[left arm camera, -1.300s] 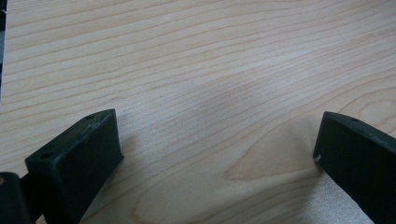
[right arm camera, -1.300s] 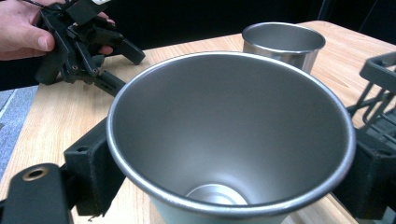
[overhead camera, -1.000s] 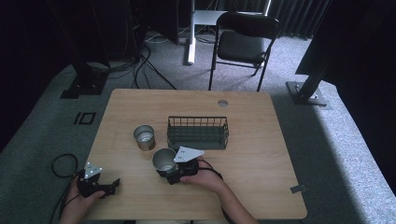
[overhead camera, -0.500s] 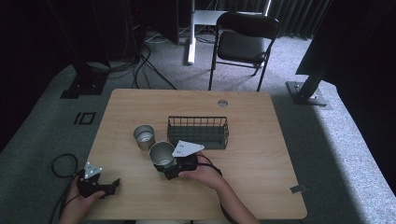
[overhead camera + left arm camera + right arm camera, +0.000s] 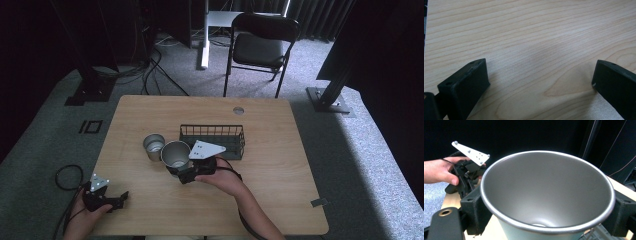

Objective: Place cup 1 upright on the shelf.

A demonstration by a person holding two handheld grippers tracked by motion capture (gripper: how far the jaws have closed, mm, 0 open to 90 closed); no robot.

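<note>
No readable writing anywhere.

The metal cup (image 5: 546, 195) clamped in the right gripper (image 5: 186, 170) has a plain, unmarked wall and rim; the second cup (image 5: 153, 146) just beside it, the wire basket (image 5: 212, 141) behind it and the bare wooden table (image 5: 270, 170) carry no label, brand, number or sign, and the grey plates on both grippers show only small holes.

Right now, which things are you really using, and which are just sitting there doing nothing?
In use:
metal cup, clamped in the right gripper
second metal cup beside it
wire basket

Just there:
left gripper, open over bare table
folding chair
floor cables
</note>
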